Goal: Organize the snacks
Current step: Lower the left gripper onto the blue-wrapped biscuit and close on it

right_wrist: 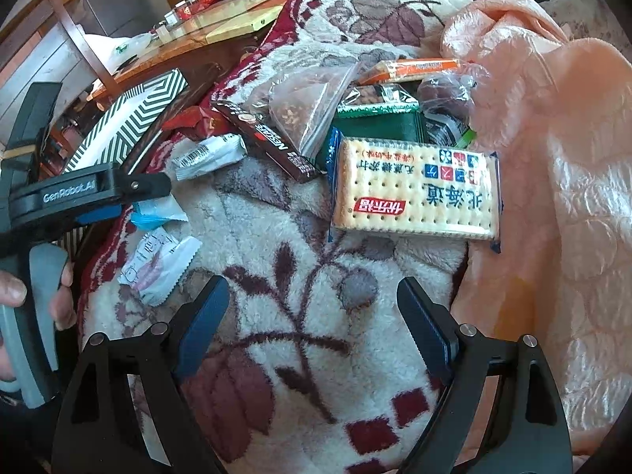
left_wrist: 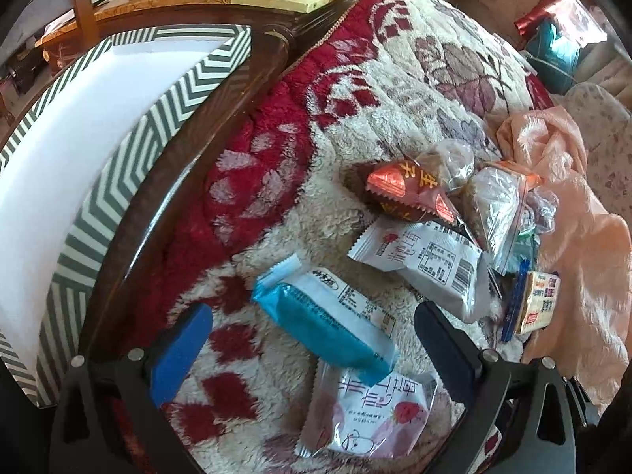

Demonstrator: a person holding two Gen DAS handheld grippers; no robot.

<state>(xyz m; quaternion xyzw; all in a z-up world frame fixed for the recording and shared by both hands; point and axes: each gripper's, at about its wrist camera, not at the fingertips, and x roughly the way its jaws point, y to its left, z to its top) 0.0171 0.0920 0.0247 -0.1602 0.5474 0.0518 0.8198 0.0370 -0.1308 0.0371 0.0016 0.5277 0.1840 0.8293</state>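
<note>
Both grippers, left (left_wrist: 312, 349) and right (right_wrist: 314, 326), have fingers spread wide and empty over a blanket (right_wrist: 300, 245) where snacks (left_wrist: 430, 252) lie scattered at two o'clock, the striped box (left_wrist: 130, 158) at nine o'clock apparently unfilled.

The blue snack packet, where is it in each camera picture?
Left wrist: blue snack packet low in the middle, between the open left gripper's fingers.
Right wrist: only its end shows at left, under the other gripper.
Shared landmark: striped box.
</note>
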